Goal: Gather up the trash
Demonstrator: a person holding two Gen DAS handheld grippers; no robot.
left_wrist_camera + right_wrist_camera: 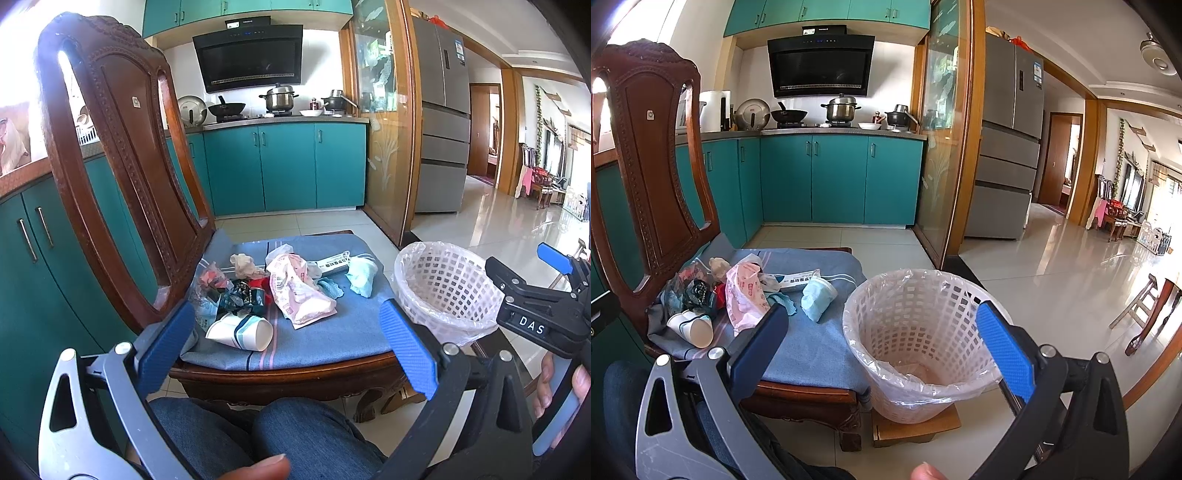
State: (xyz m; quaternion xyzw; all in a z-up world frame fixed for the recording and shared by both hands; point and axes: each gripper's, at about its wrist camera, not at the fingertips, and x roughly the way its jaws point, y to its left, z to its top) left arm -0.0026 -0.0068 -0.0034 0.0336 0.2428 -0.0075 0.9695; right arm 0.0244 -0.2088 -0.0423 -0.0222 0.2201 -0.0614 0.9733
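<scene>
Trash lies on the chair's blue cushion point(314, 343): a paper cup point(242, 332) on its side, a pink wrapper point(299, 291), dark crumpled wrappers point(240, 295), a light blue mask point(362, 275) and a white tube box point(332, 263). The white lined basket point(447, 288) stands right of the chair. My left gripper point(288, 343) is open and empty in front of the cup. My right gripper point(886, 343) is open and empty over the basket point(919, 339) rim; it also shows in the left wrist view point(532, 273). The cup point(690, 326), pink wrapper point(746, 295) and mask point(816, 297) show in the right wrist view.
The wooden chair back point(122, 158) rises at the left. The basket rests on a low wooden block point(916, 424). Teal kitchen cabinets point(284, 166) stand behind, a glass door point(380, 129) and fridge point(439, 118) at the right. My knees point(258, 435) are below the chair's front edge.
</scene>
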